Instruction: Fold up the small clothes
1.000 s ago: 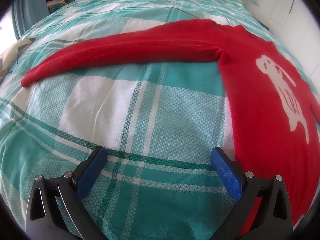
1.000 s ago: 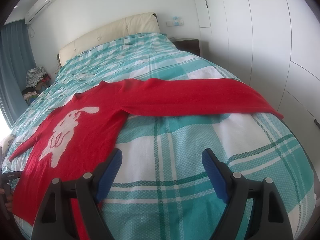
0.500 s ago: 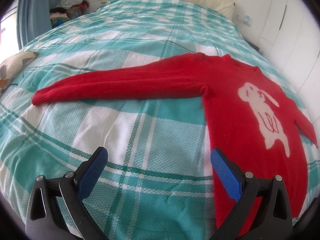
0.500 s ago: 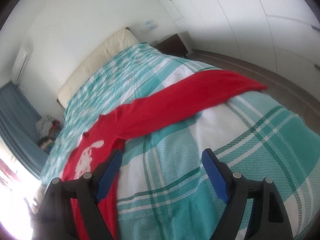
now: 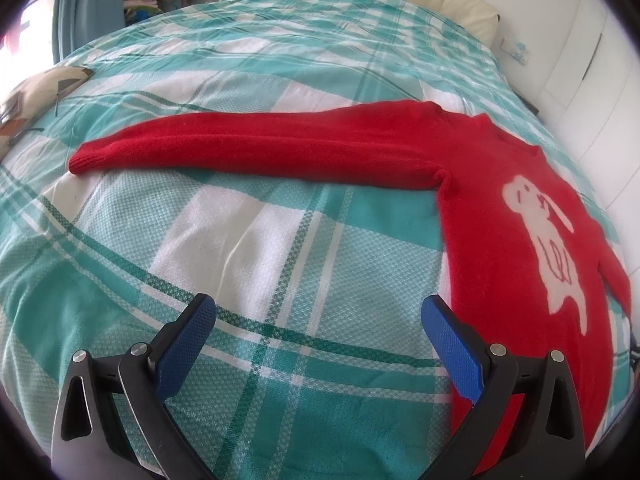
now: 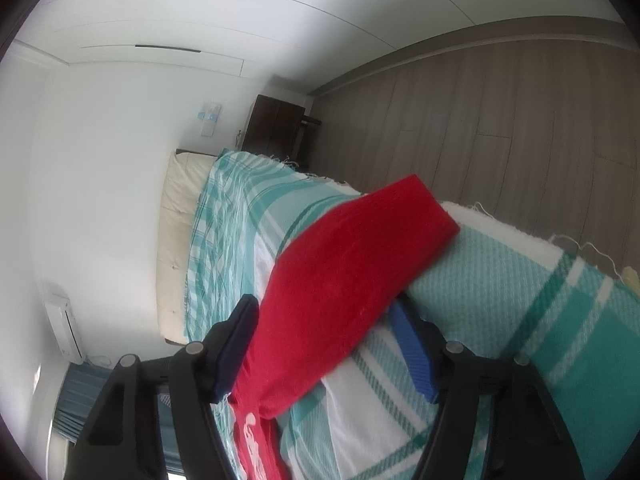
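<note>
Change since earlier: right gripper (image 6: pixel 324 340) has rolled strongly, so its view now shows the bed sideways; it has come close to the sweater sleeve (image 6: pixel 352 272), which was far ahead of it before. Left gripper (image 5: pixel 318 334) is almost where it was.
Right fingers: the jaws have just been closing, with the red sleeve between them. Left pad (image 6: pixel 236 352) lies against the cloth; right pad (image 6: pixel 412 352) is partly behind the sleeve edge, and a firm pinch cannot be told.
Left fingers: released, spread wide, nothing between them, only the checked bedspread (image 5: pixel 248 240) under them.
Red sweater (image 5: pixel 516 256): lies flat on the bedspread, ahead and to the right of the left fingers; its body passes just beside the right finger.
Other sleeve (image 5: pixel 256 148): stretched out straight across the bed, well ahead of the left fingers.
Motif: white rabbit figure (image 5: pixel 548 248) on the chest, facing up.
Beyond the right fingers: headboard (image 6: pixel 176 240), dark bedside cabinet (image 6: pixel 276 128), wooden floor (image 6: pixel 500 132).
</note>
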A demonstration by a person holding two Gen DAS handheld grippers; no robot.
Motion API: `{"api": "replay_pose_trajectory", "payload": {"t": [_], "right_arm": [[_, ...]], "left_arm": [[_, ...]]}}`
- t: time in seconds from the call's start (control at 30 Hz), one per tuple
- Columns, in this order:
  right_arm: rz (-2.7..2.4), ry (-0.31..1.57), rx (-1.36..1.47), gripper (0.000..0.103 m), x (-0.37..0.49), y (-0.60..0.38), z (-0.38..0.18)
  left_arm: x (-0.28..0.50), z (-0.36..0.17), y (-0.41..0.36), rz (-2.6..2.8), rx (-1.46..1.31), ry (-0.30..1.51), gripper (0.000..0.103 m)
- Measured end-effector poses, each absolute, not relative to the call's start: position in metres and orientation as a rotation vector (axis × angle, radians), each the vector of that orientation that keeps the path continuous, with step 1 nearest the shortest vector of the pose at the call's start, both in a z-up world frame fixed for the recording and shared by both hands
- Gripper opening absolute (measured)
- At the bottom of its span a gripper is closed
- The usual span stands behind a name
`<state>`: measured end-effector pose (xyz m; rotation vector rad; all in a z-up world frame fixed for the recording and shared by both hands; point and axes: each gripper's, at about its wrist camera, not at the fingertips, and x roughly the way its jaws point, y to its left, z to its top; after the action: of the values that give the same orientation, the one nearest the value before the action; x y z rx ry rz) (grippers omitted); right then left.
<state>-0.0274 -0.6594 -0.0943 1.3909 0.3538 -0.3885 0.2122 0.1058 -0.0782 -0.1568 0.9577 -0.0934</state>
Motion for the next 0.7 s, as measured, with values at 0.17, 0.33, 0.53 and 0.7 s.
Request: {"api": "replay_pose_trajectory", "payload": {"t": [0.17, 0.33, 0.53, 0.7], "right_arm": [[-0.442, 0.301, 1.45, 0.048, -0.024, -0.671, -0.11], [-0.555, 0.326, 1.373, 0.01, -0.021, -0.675, -0.097], [-0.456, 0.343, 0.91, 0.009, 0.027, -0.627, 0.03], [-0.186, 0.383, 0.59, 0.009, 0.114, -0.52, 0.13]], "left_arm": [[0.212, -0.081, 0.105, -0.088, -0.148, 0.963, 0.103], [0.212, -0.081, 0.104, -0.086, -0.146, 0.964, 0.103], [0.213, -0.075, 0.101, -0.115, -0.168, 0.956, 0.103], [0.209, -0.067, 0.097, -0.125, -0.141, 0.929, 0.103]]}}
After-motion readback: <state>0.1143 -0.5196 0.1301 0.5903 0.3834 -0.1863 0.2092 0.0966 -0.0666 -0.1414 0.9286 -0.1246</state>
